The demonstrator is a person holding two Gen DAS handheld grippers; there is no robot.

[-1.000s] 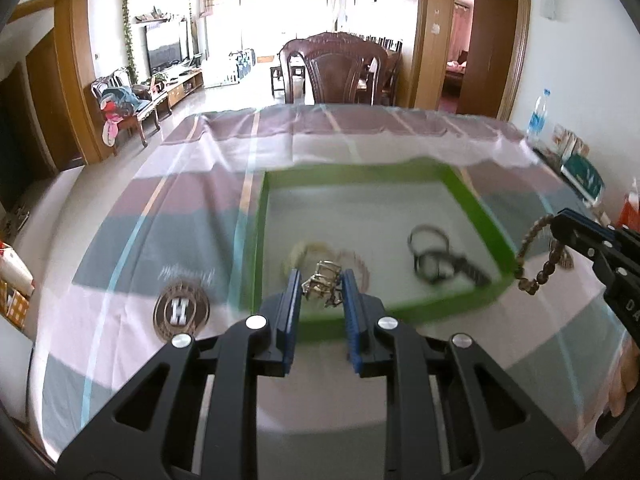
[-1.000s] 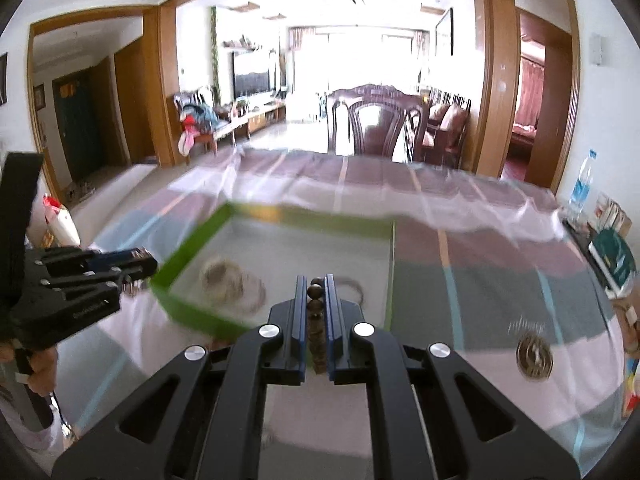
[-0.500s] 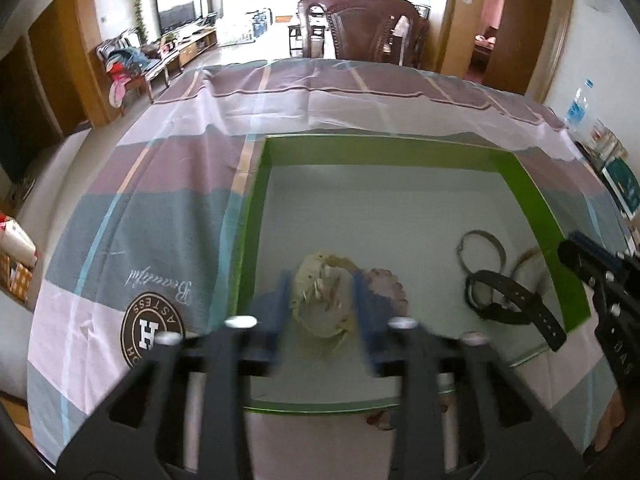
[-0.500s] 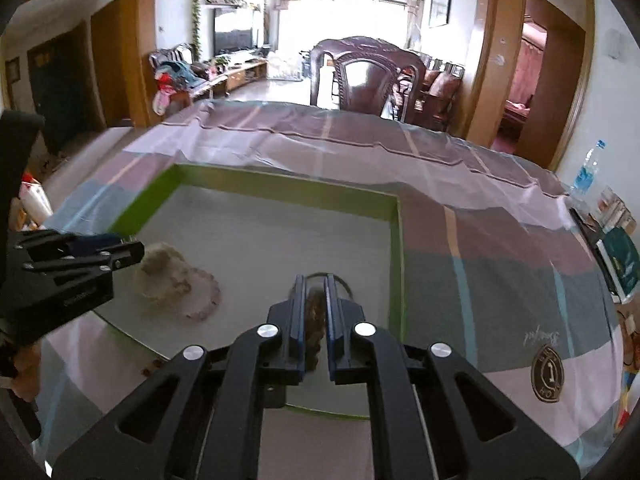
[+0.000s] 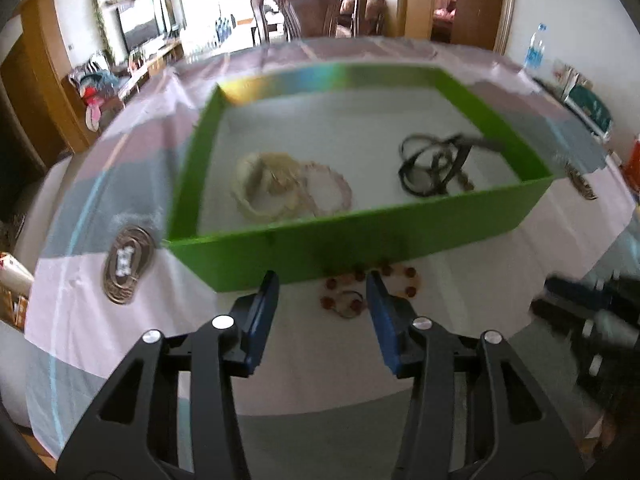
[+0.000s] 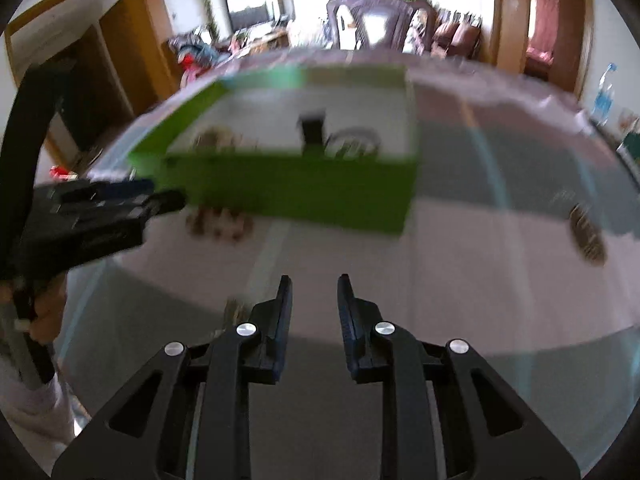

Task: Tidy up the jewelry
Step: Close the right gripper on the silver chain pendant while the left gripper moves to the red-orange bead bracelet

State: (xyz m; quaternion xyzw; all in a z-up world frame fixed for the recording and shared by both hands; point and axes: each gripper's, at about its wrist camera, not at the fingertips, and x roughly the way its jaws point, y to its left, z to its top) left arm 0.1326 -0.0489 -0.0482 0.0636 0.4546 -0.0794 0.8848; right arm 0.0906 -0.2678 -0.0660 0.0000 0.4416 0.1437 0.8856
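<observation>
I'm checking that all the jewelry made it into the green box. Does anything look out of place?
Yes. A red-brown bead bracelet lies on the tablecloth just outside the green box's near wall, while the other pieces lie inside.

We've got open tablecloth (image 5: pixel 320 364) right in front of both grippers, so plenty of room to slide around down here. The main thing in the way is the near wall of the green box (image 5: pixel 360 236), standing up straight ahead. A red bead bracelet (image 5: pixel 368 284) lies on the cloth just beside that wall, between the left gripper (image 5: pixel 322 284) tips. The right gripper (image 6: pixel 315 286) has only bare cloth ahead.
</observation>
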